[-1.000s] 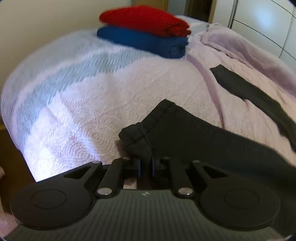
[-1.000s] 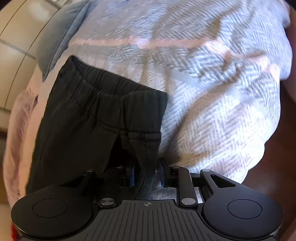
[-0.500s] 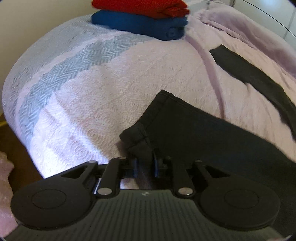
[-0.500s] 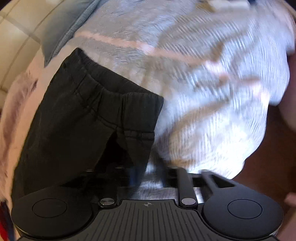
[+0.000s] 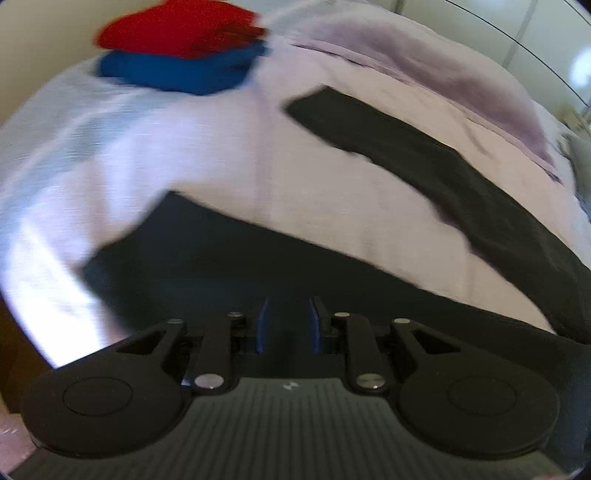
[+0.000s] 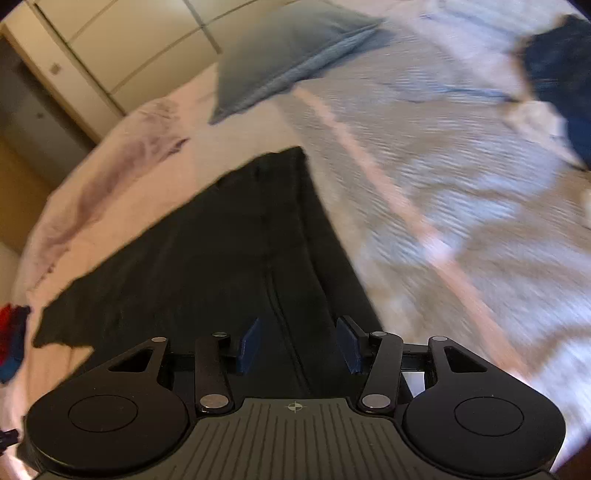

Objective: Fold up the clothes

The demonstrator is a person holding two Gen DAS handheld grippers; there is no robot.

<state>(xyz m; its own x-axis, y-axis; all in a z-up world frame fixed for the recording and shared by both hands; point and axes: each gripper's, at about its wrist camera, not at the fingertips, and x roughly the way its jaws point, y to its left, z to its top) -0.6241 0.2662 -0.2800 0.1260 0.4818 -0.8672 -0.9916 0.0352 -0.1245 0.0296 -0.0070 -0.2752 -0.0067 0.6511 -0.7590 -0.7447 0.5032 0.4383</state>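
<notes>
**op_asks:** how far along am I with the folding?

**reply:** Going left to right. At the far left corner of the bed [image 5: 221, 155] you've got a red folded garment [image 5: 177, 29] sitting on top of a blue folded one [image 5: 177, 70], so I'd count those two as done.

Your left gripper [image 5: 286, 321] hangs over the near edge of the bed. Its jaws have just been opening and now stand at a narrow gap. The black pants [image 5: 258, 266] are below the pads, not pinched between them.

The pants lie flat across the middle of the bed with the two legs splayed apart in a V. I can't see a finished fold on them yet. It's pretty blurry though.

Your right gripper [image 6: 299, 350] has just been opening too. It's spread wide with nothing in it, right above a seam of the pants.

At the head of the bed there's a grey-blue pillow [image 6: 288, 48]. At the bed's far right there's a dark blue garment [image 6: 561, 74], and I can't tell if it's folded.

**op_asks:** so what's left?

**reply:** My guess is you bring the legs together, fold the pants down and stack them. Then maybe the dark blue one.
</notes>
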